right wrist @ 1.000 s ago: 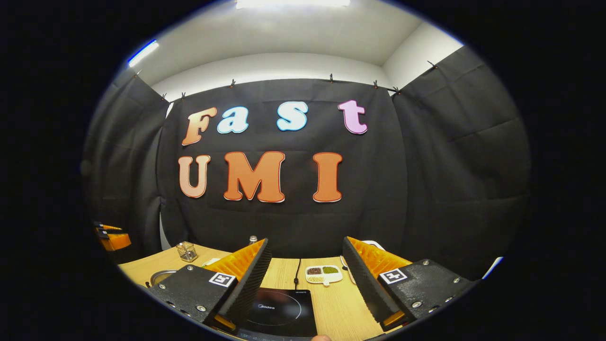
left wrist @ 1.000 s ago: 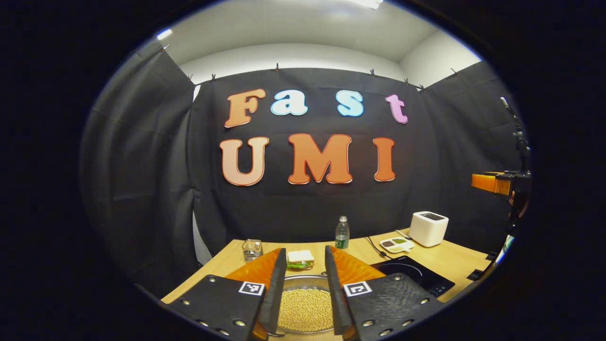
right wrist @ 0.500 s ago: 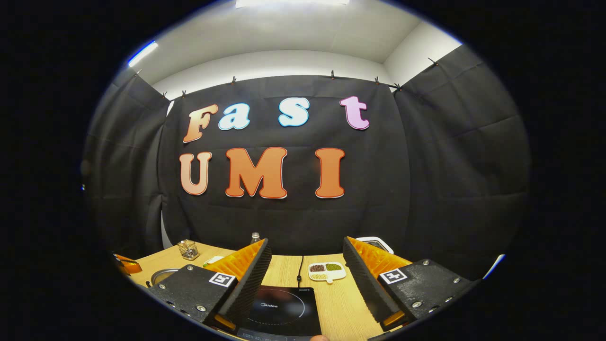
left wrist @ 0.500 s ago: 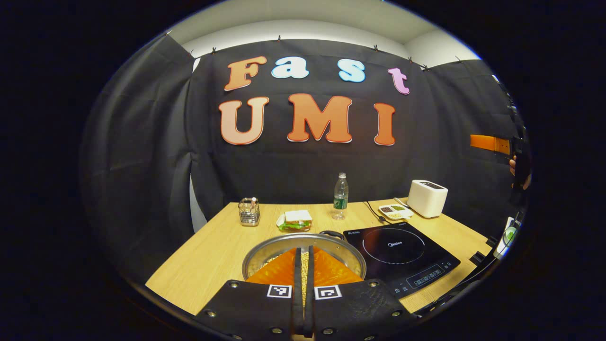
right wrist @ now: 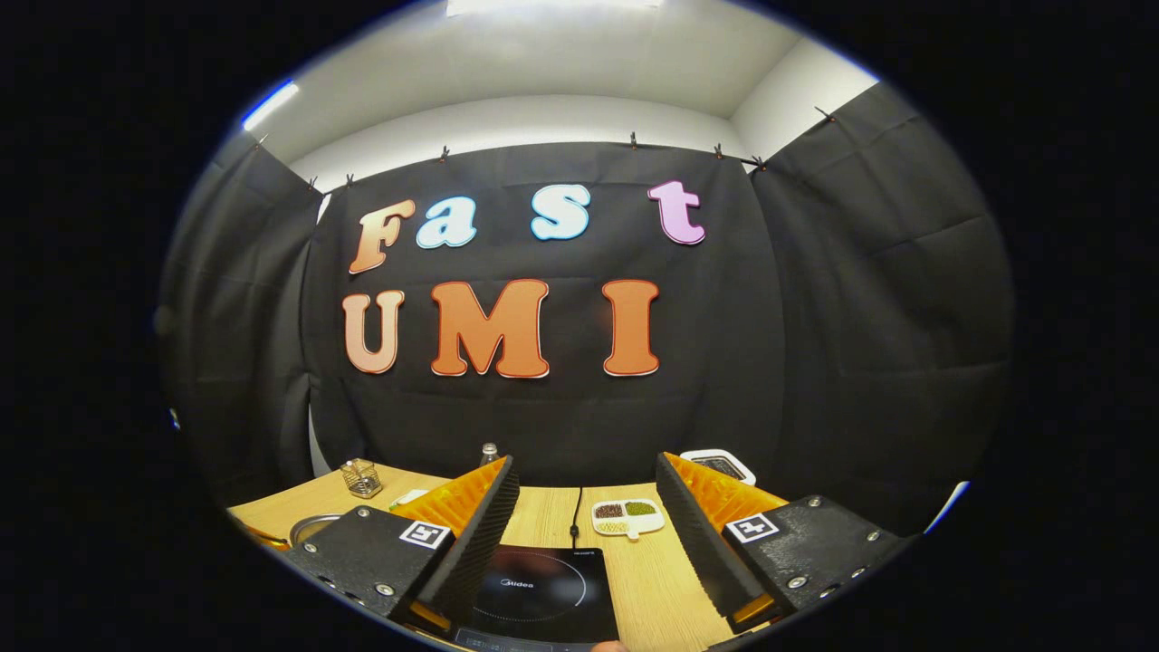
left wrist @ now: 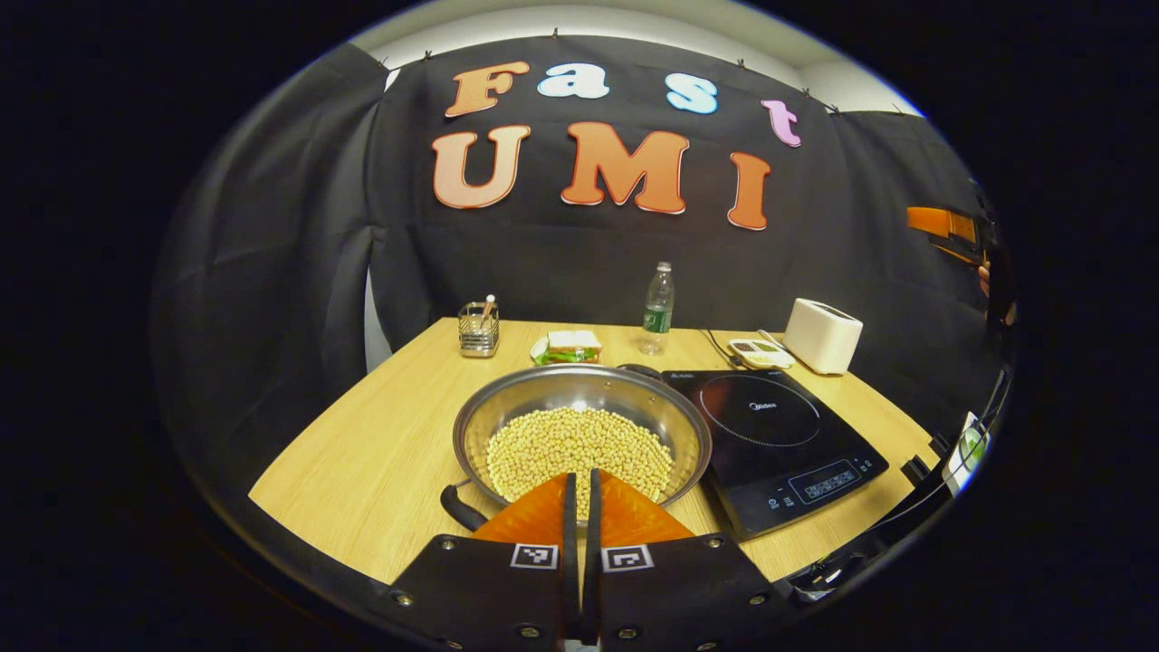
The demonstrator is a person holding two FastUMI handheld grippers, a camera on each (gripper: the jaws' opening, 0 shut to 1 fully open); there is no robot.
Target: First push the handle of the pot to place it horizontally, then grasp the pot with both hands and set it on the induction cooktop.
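Observation:
A steel pot (left wrist: pixel 579 435) full of pale beans sits on the wooden table (left wrist: pixel 380 435), just left of the black induction cooktop (left wrist: pixel 770 435). One black pot handle (left wrist: pixel 462 509) points to the near left, the other (left wrist: pixel 638 369) to the far side. My left gripper (left wrist: pixel 579 477) is shut with nothing in it and hangs over the pot's near rim. In the right gripper view, my right gripper (right wrist: pixel 584 471) stands open above the cooktop (right wrist: pixel 534 593); the pot's rim (right wrist: pixel 312 525) peeks in at the left. The right gripper (left wrist: pixel 942 222) also appears high at the far right.
At the back of the table stand a wire utensil holder (left wrist: pixel 478 328), a sandwich on a plate (left wrist: pixel 566 346), a water bottle (left wrist: pixel 658 308), a small divided dish (left wrist: pixel 761 351) and a white toaster (left wrist: pixel 822 335). A cable (right wrist: pixel 574 516) runs behind the cooktop.
My left gripper went from open to shut and rose and tilted down, so the whole pot now shows beneath it. The right gripper has barely moved.

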